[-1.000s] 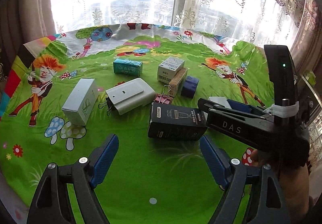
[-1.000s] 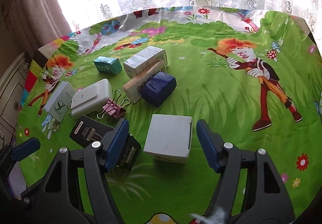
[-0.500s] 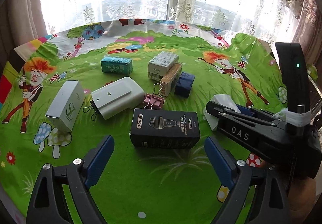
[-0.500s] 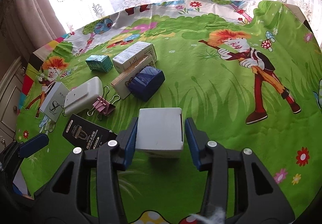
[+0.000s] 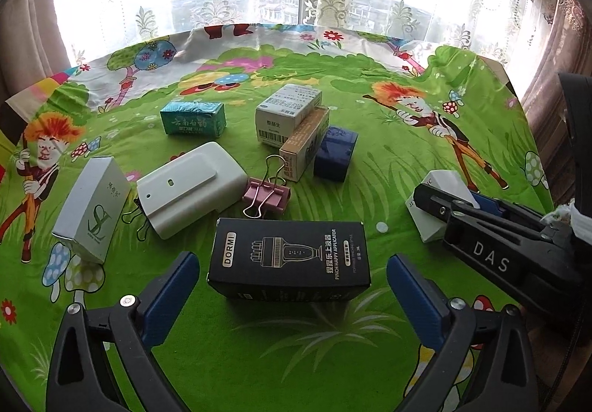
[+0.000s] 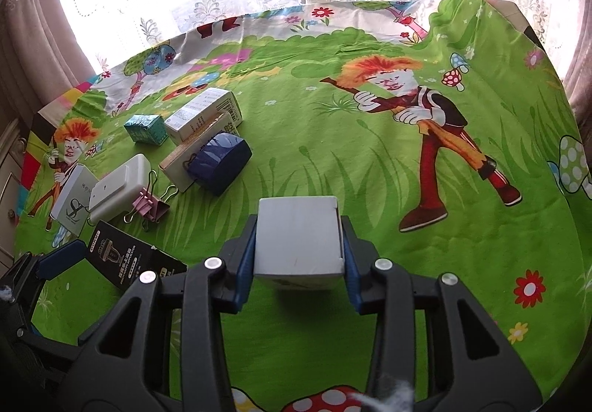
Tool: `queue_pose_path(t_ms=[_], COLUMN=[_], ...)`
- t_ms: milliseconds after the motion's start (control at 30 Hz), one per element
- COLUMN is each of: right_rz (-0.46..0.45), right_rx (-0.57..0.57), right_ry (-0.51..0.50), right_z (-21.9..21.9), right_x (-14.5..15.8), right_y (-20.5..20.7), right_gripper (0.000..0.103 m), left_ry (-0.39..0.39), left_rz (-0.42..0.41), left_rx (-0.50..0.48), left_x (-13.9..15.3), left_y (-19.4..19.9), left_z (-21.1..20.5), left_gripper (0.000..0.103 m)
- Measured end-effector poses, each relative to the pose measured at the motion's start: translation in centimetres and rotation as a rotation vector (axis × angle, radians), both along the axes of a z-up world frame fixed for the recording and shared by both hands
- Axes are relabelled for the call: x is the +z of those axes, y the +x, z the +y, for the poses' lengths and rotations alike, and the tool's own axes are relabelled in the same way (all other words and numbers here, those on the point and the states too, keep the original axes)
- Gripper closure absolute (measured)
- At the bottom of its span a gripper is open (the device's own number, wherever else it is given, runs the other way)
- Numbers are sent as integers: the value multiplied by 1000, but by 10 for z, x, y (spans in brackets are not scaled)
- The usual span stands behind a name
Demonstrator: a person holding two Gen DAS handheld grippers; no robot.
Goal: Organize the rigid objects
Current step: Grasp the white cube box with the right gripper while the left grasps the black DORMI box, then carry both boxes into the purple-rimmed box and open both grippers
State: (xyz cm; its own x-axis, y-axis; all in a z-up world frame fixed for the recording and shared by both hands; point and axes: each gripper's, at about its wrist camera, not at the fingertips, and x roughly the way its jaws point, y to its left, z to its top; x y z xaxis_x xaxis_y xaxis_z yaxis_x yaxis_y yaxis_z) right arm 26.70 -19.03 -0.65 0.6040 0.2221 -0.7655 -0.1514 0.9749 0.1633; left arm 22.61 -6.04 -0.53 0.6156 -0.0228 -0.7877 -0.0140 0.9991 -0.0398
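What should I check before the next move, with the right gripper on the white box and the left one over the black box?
1. Right gripper shut on the white box: ok.
2. White box level between the pads: ok.
3. Left gripper jaws opening, nothing clamped: ok.
4. Black DORMI box centred between the left fingers: ok, it lies just ahead of them.
5. Pink binder clip clear of the black box: cannot tell, they sit very close.
6. Bare green cloth ahead of the white box: ok.

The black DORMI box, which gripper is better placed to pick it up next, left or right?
Left. The left gripper is opening, jaws either side of the black DORMI box; the right gripper is shut on the white box.
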Motion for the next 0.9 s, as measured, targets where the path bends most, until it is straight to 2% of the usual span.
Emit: queue_pose_path(t_ms=[200,300,467,600,900], right_rz=[-1,5,4,2,-19], right_rx=[0,3,8,24,78], right_ry=[-6,-9,-19,-24,-30], right_z=[1,2,4,9,24], right_x=[0,-1,-2,-2,5], right_y=[-1,-1,-1,-3,-14], right_gripper=[58,58,58,58,58], left_ry=[29,11,-19,-59,-94], left_rz=[41,61,49,37,-8], left_rx=[-11,-16,12,74,203], left_x=[-11,-16,-15,-12,-1], left_y=[12,14,6,-3,-33], left_z=[-1,1,9,24,62], left_gripper=[2,17,18,18,18])
